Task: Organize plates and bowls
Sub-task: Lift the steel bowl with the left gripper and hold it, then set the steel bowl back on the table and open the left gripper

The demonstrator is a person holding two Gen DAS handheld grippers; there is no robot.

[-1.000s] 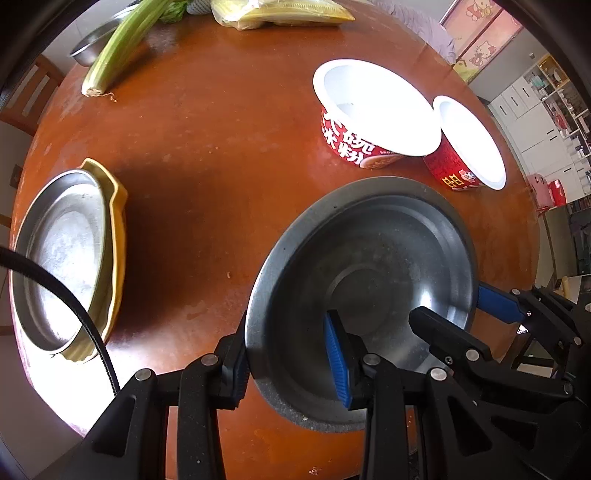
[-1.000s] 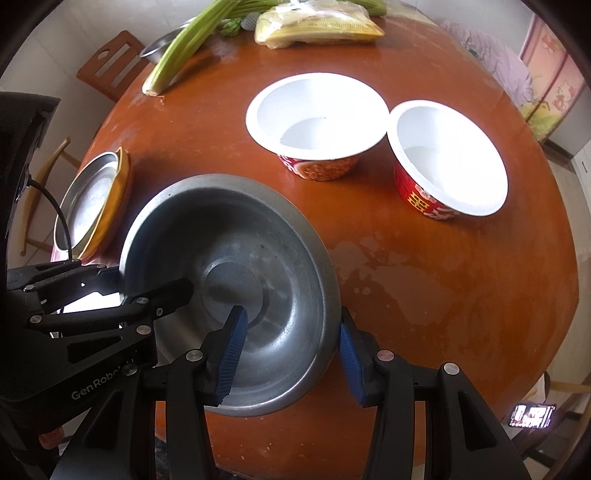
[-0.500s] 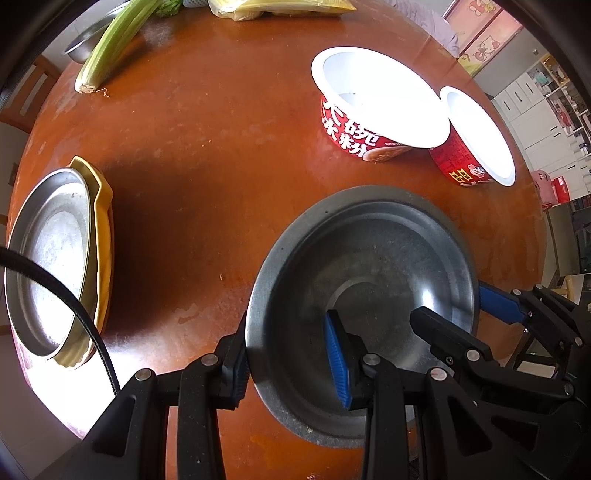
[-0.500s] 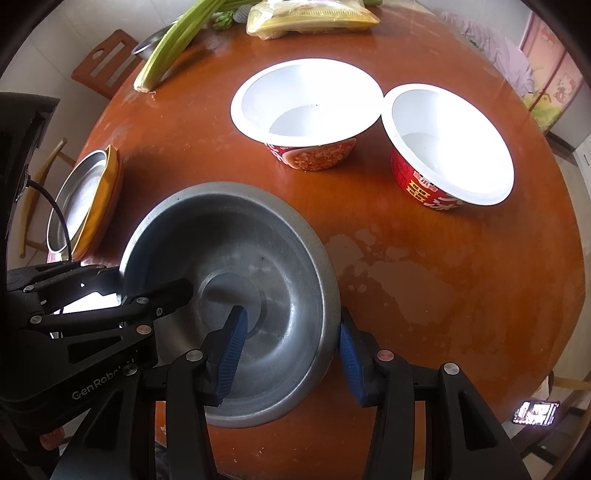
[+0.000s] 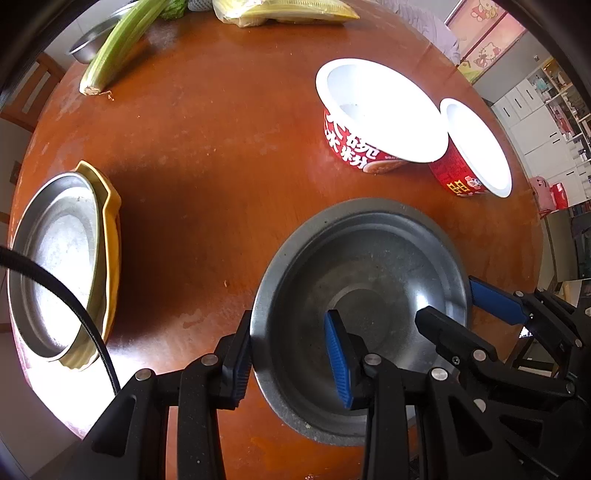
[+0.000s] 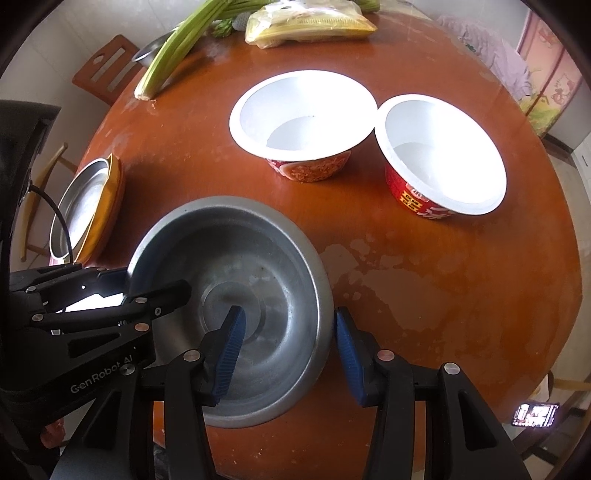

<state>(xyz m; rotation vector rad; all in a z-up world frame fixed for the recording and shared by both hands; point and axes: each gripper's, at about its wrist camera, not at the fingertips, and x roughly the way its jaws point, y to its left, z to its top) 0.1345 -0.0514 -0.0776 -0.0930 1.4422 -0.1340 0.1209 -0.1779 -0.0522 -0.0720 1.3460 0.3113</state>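
Note:
A large steel bowl (image 5: 369, 288) (image 6: 236, 266) sits on the round brown table near its front edge. My left gripper (image 5: 291, 354) straddles its left rim, one finger outside and one inside, with gaps showing. My right gripper (image 6: 286, 350) straddles its right rim the same way, jaws apart. A steel plate (image 5: 51, 266) (image 6: 81, 206) lies on a yellow dish (image 5: 110, 236) at the left edge. Two white paper bowls with red sides stand at the back right, one larger (image 5: 376, 110) (image 6: 303, 114), one smaller (image 5: 476, 147) (image 6: 439, 155).
Celery stalks (image 5: 118, 48) (image 6: 173, 51), a small steel bowl (image 5: 92, 44) and a yellow packet (image 5: 284, 11) (image 6: 306, 22) lie at the table's far edge. A wooden chair (image 6: 107, 70) stands behind. The table's front edge (image 5: 291, 458) is close below the steel bowl.
The far bowls and the plate stack have shifted in both views as the grippers and the steel bowl moved slightly. The jaws' spacing around the rim looks unchanged.

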